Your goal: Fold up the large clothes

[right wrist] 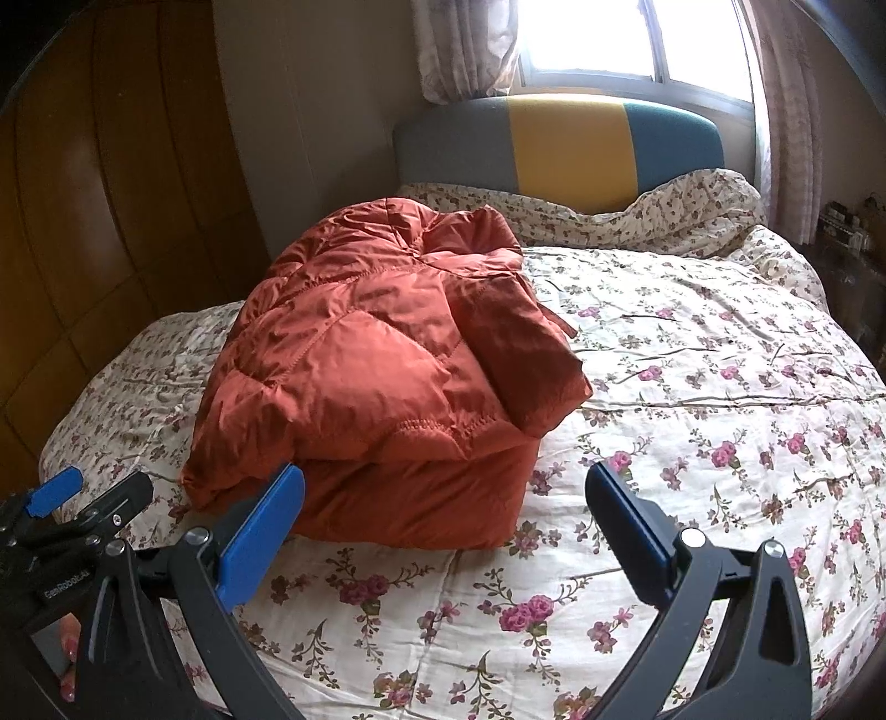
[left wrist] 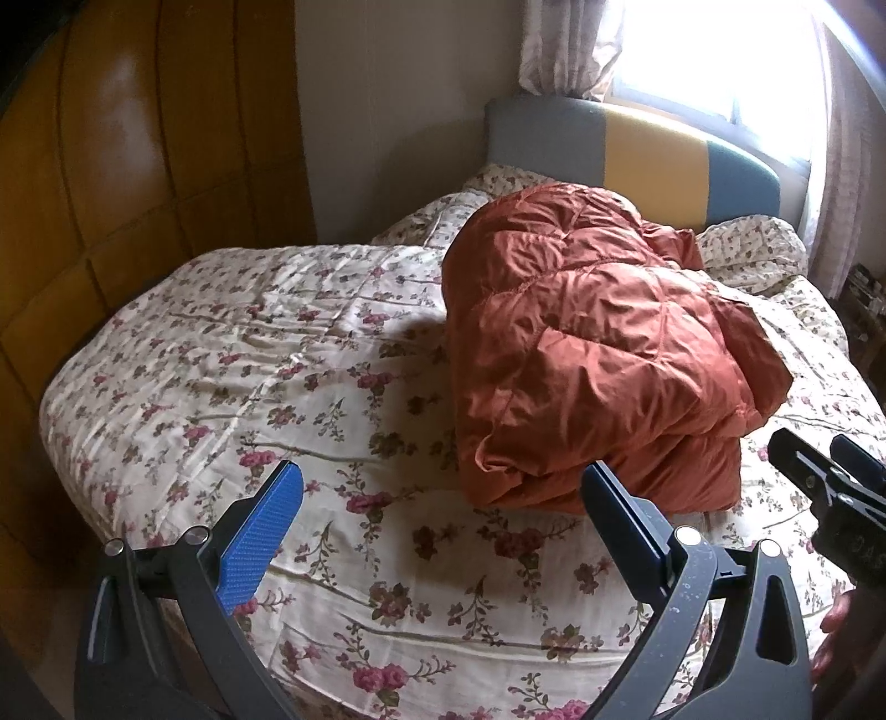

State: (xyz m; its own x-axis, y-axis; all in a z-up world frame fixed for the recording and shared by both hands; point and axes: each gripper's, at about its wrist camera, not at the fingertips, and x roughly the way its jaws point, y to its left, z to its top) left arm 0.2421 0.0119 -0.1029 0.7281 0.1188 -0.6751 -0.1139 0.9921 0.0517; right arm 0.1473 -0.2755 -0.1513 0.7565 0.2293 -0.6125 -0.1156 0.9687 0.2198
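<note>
A rust-orange quilted puffer jacket (left wrist: 587, 343) lies folded into a thick bundle on the flowered bedspread (left wrist: 221, 376); the right wrist view shows it left of centre (right wrist: 376, 365). My left gripper (left wrist: 443, 498) hovers open just in front of the bundle's near edge, its blue pads wide apart and empty. My right gripper (right wrist: 446, 501) is also open and empty, its left pad close to the bundle's near corner. Each gripper shows in the other's view: the right gripper (left wrist: 819, 471) at the right edge, the left gripper (right wrist: 94, 493) at the lower left.
A grey, yellow and teal headboard (right wrist: 559, 144) stands under a bright curtained window (right wrist: 626, 39). A brown wardrobe (left wrist: 111, 194) lines the left side. Rumpled flowered bedding (right wrist: 686, 210) is bunched at the head. A person's fingers (right wrist: 69, 648) show by the left gripper's handle.
</note>
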